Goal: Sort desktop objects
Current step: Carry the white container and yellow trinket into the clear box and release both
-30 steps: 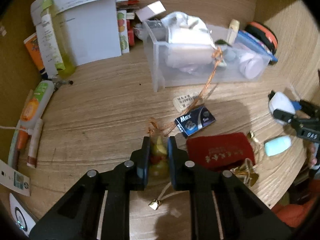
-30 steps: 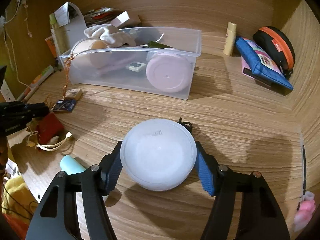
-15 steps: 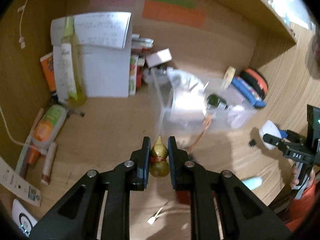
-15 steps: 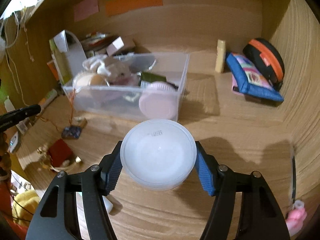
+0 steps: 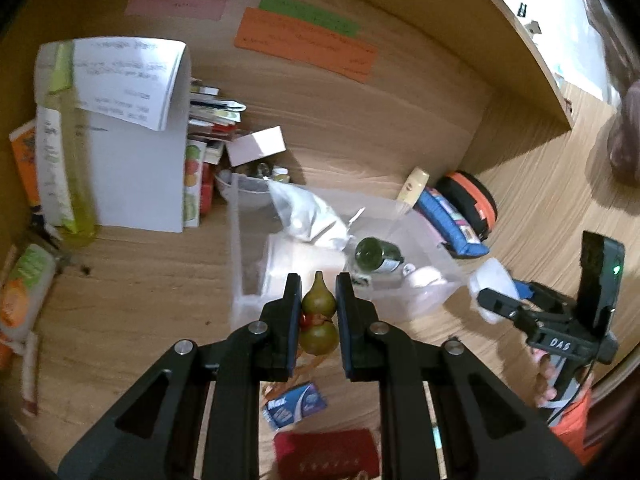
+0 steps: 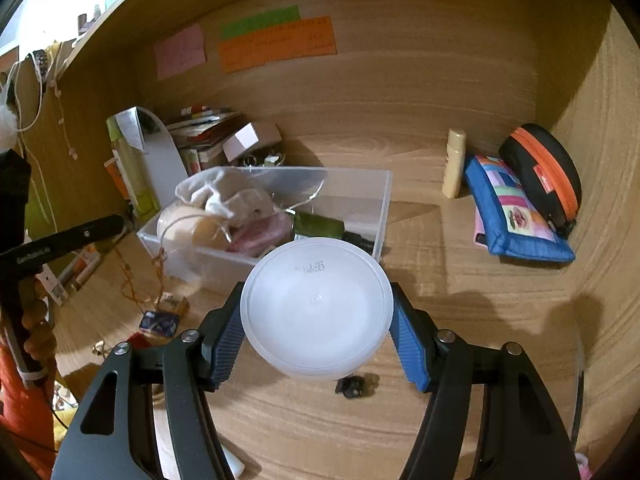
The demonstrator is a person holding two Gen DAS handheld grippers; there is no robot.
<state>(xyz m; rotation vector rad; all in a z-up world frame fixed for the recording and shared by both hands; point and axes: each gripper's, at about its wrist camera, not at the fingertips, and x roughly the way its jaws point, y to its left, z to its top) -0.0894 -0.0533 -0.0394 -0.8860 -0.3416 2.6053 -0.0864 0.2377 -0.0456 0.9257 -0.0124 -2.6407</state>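
My left gripper point(image 5: 318, 300) is shut on a small olive-green gourd charm point(image 5: 319, 320) with a red tie at its waist, held in the air in front of the clear plastic bin point(image 5: 236, 264). An orange cord point(image 6: 132, 284) hangs from the charm down toward the desk. My right gripper point(image 6: 318, 320) is shut on a round white plastic tub point(image 6: 316, 308), lifted above the desk in front of the same clear bin point(image 6: 384, 200). The bin holds a white cloth pouch point(image 6: 216, 196), a dark green bottle point(image 6: 320, 226) and a pink round container point(image 6: 260, 230).
On the desk lie a blue card pack point(image 5: 296, 404), a red pouch point(image 5: 328, 456) and a small black clip point(image 6: 351, 386). A blue pencil case point(image 6: 516, 216), a black-and-orange case point(image 6: 540, 172) and a cream tube point(image 6: 454, 168) sit at the right. Papers, books and bottles point(image 5: 64, 152) crowd the left.
Both grippers have risen from the desk. The left one lifted the gourd charm off the surface toward the bin; the right one carried the white tub up, still gripped.
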